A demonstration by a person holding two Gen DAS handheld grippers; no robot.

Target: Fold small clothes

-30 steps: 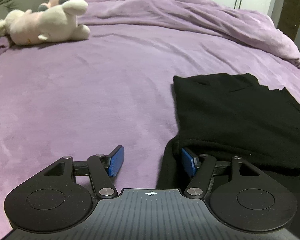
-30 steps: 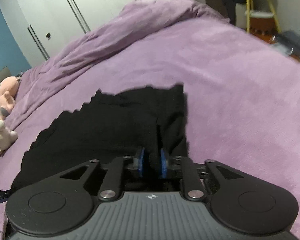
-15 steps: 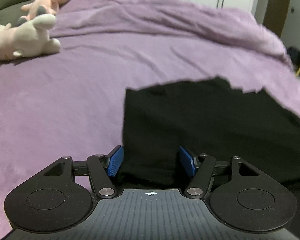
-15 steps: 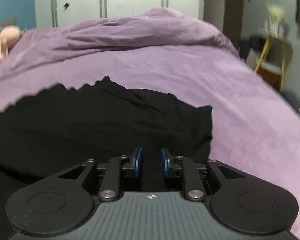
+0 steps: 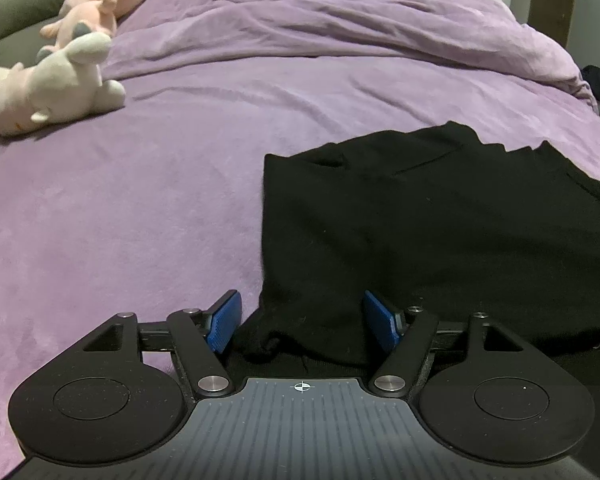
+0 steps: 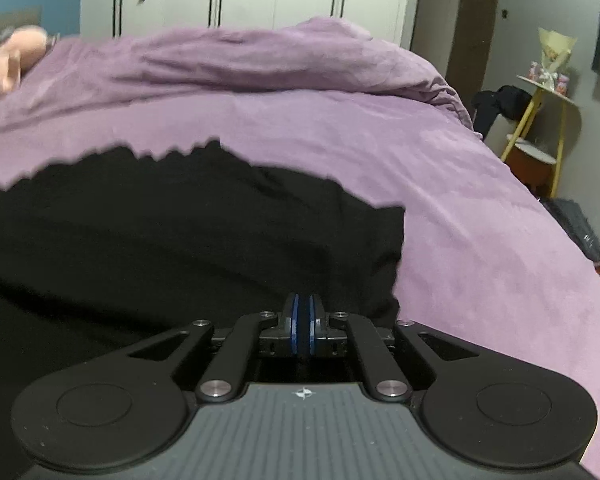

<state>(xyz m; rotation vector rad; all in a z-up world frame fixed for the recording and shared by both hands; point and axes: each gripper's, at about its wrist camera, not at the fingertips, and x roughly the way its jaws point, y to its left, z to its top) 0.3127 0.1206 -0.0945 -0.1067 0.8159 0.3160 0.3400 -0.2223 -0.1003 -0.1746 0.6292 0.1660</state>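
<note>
With the black garment [image 5: 420, 240] lying on the purple bed [image 5: 140, 220], the right gripper [image 6: 302, 320] had its jaws pinched shut at its near edge while the left gripper [image 5: 302, 320] jaws were opening around the near-left corner, so a lift risked dragging the cloth unevenly.

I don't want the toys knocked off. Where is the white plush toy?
In the left wrist view, the white plush toy lies far left on the purple blanket, just before the pink plush toy.
</note>
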